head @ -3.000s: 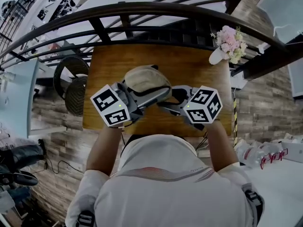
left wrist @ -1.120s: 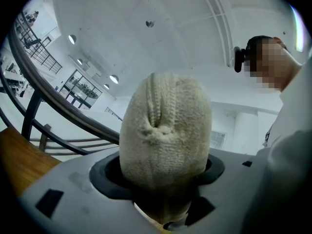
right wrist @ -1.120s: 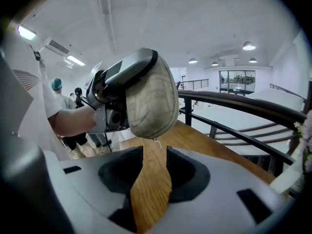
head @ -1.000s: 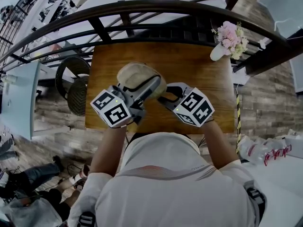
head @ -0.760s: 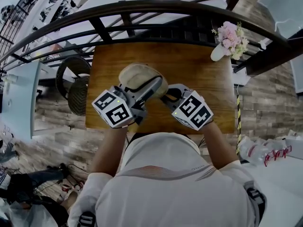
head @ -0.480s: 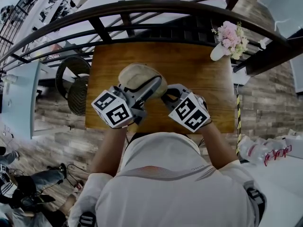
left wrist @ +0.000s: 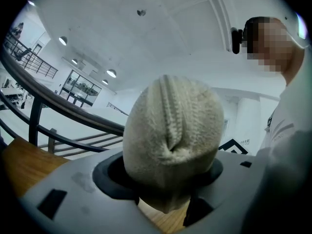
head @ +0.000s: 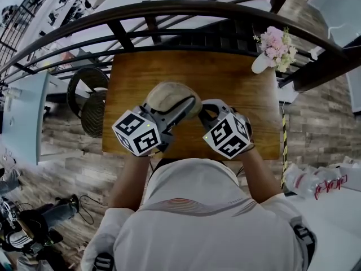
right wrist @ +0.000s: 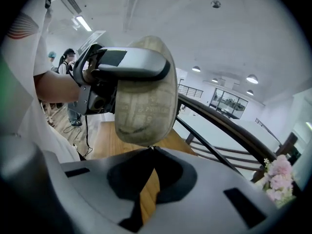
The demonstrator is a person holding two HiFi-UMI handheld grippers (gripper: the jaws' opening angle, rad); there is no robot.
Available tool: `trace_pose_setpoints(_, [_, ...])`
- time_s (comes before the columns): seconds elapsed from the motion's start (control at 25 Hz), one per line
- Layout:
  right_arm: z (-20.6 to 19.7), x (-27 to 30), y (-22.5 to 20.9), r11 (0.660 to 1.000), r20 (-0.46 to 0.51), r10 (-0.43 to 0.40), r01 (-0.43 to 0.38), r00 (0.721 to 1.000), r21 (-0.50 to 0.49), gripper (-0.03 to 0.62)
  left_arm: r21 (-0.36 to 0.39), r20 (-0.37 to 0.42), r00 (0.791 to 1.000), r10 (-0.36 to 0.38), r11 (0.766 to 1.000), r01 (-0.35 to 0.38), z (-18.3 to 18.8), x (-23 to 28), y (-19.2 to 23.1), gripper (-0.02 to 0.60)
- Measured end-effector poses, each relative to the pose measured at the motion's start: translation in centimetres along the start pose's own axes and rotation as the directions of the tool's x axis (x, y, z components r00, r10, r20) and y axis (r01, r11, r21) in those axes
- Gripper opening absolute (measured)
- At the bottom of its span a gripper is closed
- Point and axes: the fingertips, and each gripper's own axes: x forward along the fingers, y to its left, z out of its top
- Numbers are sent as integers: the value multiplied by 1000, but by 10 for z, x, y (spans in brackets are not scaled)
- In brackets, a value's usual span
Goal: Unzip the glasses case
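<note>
A beige fuzzy glasses case [head: 164, 96] is held above the wooden table [head: 231, 75], and my left gripper [head: 179, 104] is shut on it across its width. Its jaws have just been closing a little, with the case [left wrist: 170, 130] filling the gap between them and the zip seam facing the camera. My right gripper [head: 198, 113] is shut, its tips meeting at the case's near end. In the right gripper view the tips [right wrist: 151, 149] pinch a tiny zipper pull just under the case [right wrist: 146, 101]. One left finger [right wrist: 131, 62] lies across the case.
A white vase of pink flowers [head: 273, 48] stands at the table's far right corner. A dark curved railing [head: 169, 9] runs behind the table. A round woven chair [head: 84, 97] sits beside the table's left edge. The person's torso is close against the table's near edge.
My right gripper has rolled, its marker cube turning, and its jaws have shut at the case's near end. The left gripper and the case have shifted only slightly.
</note>
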Motion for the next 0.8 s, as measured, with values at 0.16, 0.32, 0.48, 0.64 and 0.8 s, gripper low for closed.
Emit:
trace_pose_setpoints(0.16, [1,-5,-7,996,-10,-35,34,999,-79,51,-24,-39,999,-16,1000,15,-7,-3,0,287])
trace_pose_setpoints(0.32, [3,-8,-11,967,-26,-90,80,996,-243,51,52,-139,990,-30,998,37,-19,-1,-8,287])
trace_pose_setpoints(0.48, [1,-8,-12,925,-43,-127,103,991,-366,51,138,-265,964,-12,989,51,-39,2,-13,287])
trace_pose_setpoints(0.64, [6,-11,-11,885,-26,-147,120,989,-449,52,144,-387,922,-18,986,80,-59,4,-16,287])
trace_pose_setpoints(0.8, [18,-16,-11,848,26,-158,149,987,-509,52,149,-468,884,-25,983,107,-74,1,-19,287])
